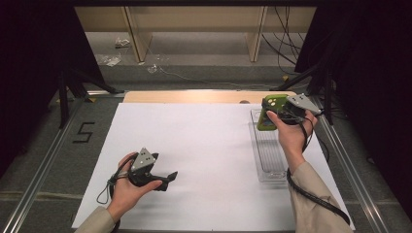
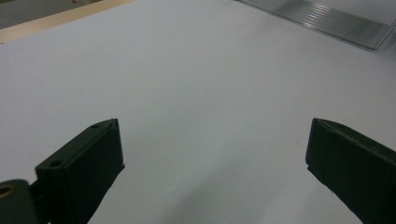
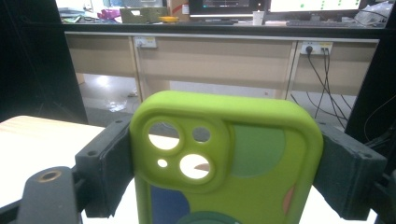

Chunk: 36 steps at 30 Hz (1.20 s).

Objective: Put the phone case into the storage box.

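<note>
White sheet point(image 1: 204, 145) covers bench point(image 1: 194, 96), bench edge showing behind it. Clear tray point(image 1: 268, 155) lies on sheet at right side, lengthwise front to back. Phone case point(image 1: 268, 112) held upright between right tongs point(image 1: 272, 114) above tray's far end. Left tongs point(image 1: 167, 179) low over sheet's near-left part, well apart from tray.

Two forearms in beige sleeves enter from the near edge. The left hand point(image 1: 127, 187) holds the left gripper point(image 1: 167, 179) low and roughly level, jaws spread wide with nothing between them. The right hand point(image 1: 290, 133), arm stretched forward, raises the right gripper point(image 1: 266, 112), its jaws clamped on what it carries.
</note>
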Available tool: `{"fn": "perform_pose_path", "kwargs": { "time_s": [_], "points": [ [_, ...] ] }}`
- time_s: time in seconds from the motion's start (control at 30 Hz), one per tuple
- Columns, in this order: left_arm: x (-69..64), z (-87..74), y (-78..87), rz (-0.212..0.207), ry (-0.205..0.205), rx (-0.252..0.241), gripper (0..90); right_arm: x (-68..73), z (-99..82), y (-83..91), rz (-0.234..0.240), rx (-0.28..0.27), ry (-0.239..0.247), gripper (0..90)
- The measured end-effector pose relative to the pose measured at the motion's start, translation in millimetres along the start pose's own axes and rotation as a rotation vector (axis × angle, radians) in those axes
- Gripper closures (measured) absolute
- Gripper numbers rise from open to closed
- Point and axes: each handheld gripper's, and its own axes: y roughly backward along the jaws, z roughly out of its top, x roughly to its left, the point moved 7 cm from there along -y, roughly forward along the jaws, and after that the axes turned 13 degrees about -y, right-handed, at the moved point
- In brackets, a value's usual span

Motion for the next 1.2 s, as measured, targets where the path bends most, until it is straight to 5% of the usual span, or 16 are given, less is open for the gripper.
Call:
{"fn": "perform_pose_path", "kwargs": {
  "time_s": [1.2],
  "points": [
    [0.4,-0.2,0.0,0.001,0.001,0.000,3.3,-3.4,0.3,-11.9,-0.020,0.012,-0.001,17.1]
  ]
}}
